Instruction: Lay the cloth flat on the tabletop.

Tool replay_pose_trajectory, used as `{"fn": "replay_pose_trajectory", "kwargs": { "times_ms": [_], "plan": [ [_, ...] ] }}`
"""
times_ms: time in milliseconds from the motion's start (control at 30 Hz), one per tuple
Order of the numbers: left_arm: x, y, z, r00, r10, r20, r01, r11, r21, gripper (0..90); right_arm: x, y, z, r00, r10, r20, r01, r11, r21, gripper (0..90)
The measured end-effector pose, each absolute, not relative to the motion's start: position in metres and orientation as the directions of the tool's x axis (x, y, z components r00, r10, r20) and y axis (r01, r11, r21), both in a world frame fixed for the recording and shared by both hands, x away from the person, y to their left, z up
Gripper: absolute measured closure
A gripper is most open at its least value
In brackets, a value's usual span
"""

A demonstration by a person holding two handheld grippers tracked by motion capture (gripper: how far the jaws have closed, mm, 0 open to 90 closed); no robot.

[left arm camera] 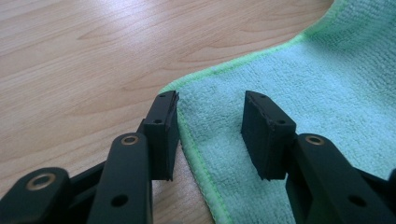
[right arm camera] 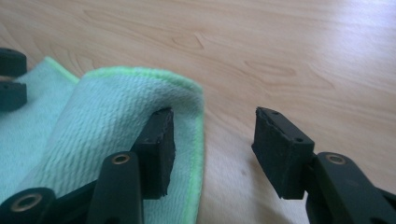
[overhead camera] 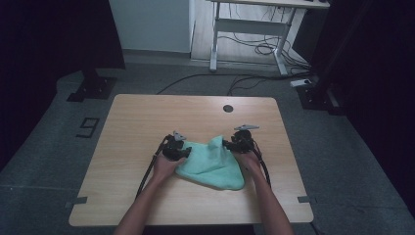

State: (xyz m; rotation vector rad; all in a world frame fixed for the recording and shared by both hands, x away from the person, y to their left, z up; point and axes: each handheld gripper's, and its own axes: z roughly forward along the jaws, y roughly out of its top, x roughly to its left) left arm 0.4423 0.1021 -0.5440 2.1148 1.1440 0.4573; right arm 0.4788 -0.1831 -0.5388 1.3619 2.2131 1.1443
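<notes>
The crumpled mint-green terry cloth (overhead camera: pixel 211 164) lies on the light wooden table (overhead camera: pixel 147 122), between the two grippers. The left gripper (left arm camera: pixel 211 122) stands spread astride the cloth's stitched corner edge, pinching nothing. The right gripper (right arm camera: pixel 212 142) is also spread and empty, the cloth's raised fold draped against its inner jaw.

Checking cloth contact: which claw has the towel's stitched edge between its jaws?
The left claw: the green towel hem runs between its jaws. The right claw spans bare table.

cloth (left arm camera: pixel 299 93): cut off right and bottom | left tool (right arm camera: pixel 11 74): cut off at left edge
</notes>
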Motion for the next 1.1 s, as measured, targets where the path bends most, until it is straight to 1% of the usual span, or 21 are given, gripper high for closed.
{"fn": "replay_pose_trajectory", "kwargs": {
  "times_ms": [100, 167, 233, 267, 300, 400, 433, 500, 567, 633, 767, 900, 1000, 1033, 1100],
  "plan": [
    [0.443, 0.102, -0.543, 0.555, 0.832, -0.015, 0.599, -0.387, 0.701, 56.6, 0.482, -0.180, -0.542, -0.521, 0.842, 0.141, 0.605, 0.247, 0.757, 47.5],
    [0.443, 0.102, -0.543, 0.557, 0.831, -0.016, 0.599, -0.388, 0.700, 57.3, 0.483, -0.176, -0.543, -0.538, 0.834, 0.120, 0.601, 0.280, 0.749, 48.0],
    [0.442, 0.101, -0.543, 0.564, 0.826, -0.016, 0.595, -0.393, 0.701, 60.1, 0.483, -0.173, -0.546, -0.548, 0.831, 0.098, 0.603, 0.311, 0.735, 51.7],
    [0.442, 0.101, -0.543, 0.565, 0.825, -0.018, 0.595, -0.393, 0.701, 62.4, 0.482, -0.171, -0.546, -0.554, 0.829, 0.078, 0.592, 0.326, 0.737, 56.1],
    [0.442, 0.100, -0.543, 0.565, 0.825, -0.018, 0.596, -0.393, 0.700, 63.2, 0.482, -0.171, -0.546, -0.555, 0.828, 0.075, 0.590, 0.329, 0.737, 59.8],
    [0.442, 0.100, -0.543, 0.565, 0.825, -0.021, 0.597, -0.391, 0.700, 64.2, 0.480, -0.171, -0.547, -0.580, 0.812, 0.063, 0.571, 0.349, 0.743, 75.1],
    [0.441, 0.100, -0.543, 0.566, 0.824, -0.021, 0.596, -0.392, 0.701, 65.0, 0.480, -0.172, -0.547, -0.583, 0.809, 0.071, 0.573, 0.348, 0.742, 80.2],
    [0.441, 0.100, -0.543, 0.566, 0.824, -0.024, 0.596, -0.389, 0.703, 66.2, 0.478, -0.173, -0.547, -0.587, 0.803, 0.101, 0.585, 0.335, 0.739, 85.9],
    [0.440, 0.101, -0.542, 0.564, 0.826, -0.023, 0.601, -0.391, 0.697, 67.0, 0.476, -0.175, -0.547, -0.585, 0.804, 0.107, 0.590, 0.331, 0.737, 87.4],
    [0.439, 0.103, -0.541, 0.562, 0.826, -0.033, 0.610, -0.388, 0.692, 66.0, 0.474, -0.177, -0.546, -0.585, 0.805, 0.099, 0.592, 0.340, 0.731, 88.0],
    [0.439, 0.108, -0.538, 0.562, 0.827, -0.018, 0.598, -0.390, 0.700, 59.6, 0.469, -0.185, -0.541, -0.579, 0.809, 0.102, 0.599, 0.337, 0.727, 88.4],
    [0.448, 0.108, -0.534, 0.553, 0.833, -0.034, 0.597, -0.367, 0.713, 52.3, 0.464, -0.191, -0.534, -0.564, 0.816, 0.127, 0.599, 0.298, 0.743, 88.5],
    [0.456, 0.103, -0.535, 0.568, 0.822, -0.038, 0.599, -0.381, 0.704, 46.2, 0.458, -0.193, -0.531, -0.571, 0.813, 0.112, 0.582, 0.305, 0.754, 88.5],
    [0.458, 0.100, -0.536, 0.572, 0.820, -0.032, 0.597, -0.389, 0.701, 45.0, 0.456, -0.193, -0.531, -0.570, 0.815, 0.106, 0.580, 0.307, 0.755, 88.5],
    [0.460, 0.097, -0.539, 0.576, 0.817, -0.014, 0.595, -0.408, 0.692, 45.7, 0.454, -0.195, -0.531, -0.567, 0.816, 0.111, 0.582, 0.301, 0.756, 88.5]
  ]
}}
